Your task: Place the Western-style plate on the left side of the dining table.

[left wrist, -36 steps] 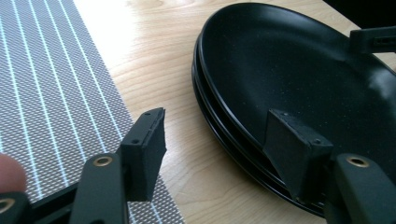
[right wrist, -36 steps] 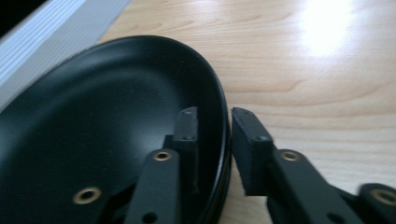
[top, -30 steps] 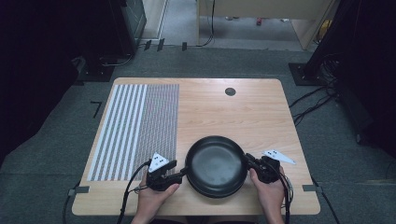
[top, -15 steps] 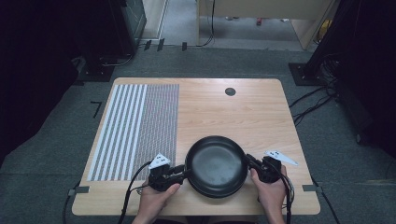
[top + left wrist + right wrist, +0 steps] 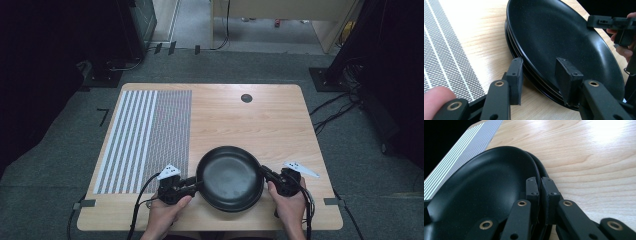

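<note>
we see a stack of black plates [image 5: 230,178] on the bench [image 5: 260,120], near its front edge. our right claw [image 5: 540,187] is clamped on the rim. our left claw [image 5: 541,80] has just been closing, its jaws still apart around the other rim.

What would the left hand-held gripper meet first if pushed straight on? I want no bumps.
The left hand-held gripper straddles the plates' rim already, so the rim would likely reach the throat of its jaws first; beyond, the right hand-held gripper holds the far rim.
</note>
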Motion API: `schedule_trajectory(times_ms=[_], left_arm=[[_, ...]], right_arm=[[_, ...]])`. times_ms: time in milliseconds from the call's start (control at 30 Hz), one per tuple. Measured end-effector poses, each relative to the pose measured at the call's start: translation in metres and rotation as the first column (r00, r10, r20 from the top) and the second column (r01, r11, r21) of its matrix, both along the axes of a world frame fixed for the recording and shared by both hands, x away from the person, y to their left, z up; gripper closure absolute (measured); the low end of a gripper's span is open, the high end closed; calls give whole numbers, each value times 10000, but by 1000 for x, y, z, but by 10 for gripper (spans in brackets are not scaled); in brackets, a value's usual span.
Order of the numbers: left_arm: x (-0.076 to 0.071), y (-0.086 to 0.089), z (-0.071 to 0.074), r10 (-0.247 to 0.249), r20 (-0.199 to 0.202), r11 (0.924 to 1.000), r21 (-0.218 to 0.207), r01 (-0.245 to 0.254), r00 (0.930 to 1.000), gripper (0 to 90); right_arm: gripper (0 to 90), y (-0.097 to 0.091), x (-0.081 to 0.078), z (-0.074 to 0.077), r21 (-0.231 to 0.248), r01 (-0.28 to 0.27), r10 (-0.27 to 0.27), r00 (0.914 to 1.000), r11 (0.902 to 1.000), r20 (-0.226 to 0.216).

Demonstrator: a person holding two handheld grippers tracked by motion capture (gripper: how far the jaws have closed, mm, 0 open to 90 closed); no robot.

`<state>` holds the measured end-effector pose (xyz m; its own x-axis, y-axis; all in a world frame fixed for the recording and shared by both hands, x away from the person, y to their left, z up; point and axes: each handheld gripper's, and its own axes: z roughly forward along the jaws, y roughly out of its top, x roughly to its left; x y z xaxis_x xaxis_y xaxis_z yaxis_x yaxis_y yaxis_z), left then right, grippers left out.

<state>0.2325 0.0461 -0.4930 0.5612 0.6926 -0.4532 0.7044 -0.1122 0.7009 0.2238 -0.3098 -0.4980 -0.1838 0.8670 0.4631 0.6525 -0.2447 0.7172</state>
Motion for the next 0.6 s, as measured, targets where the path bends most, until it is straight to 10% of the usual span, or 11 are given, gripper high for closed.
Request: schedule_trajectory(times_ms=[600], left_arm=[[4, 16, 9, 390, -149, 9991, -183, -393, 9991, 662]], right_arm=[[810, 14, 1, -9, 752, -405, 434, 9984, 9963, -373]])
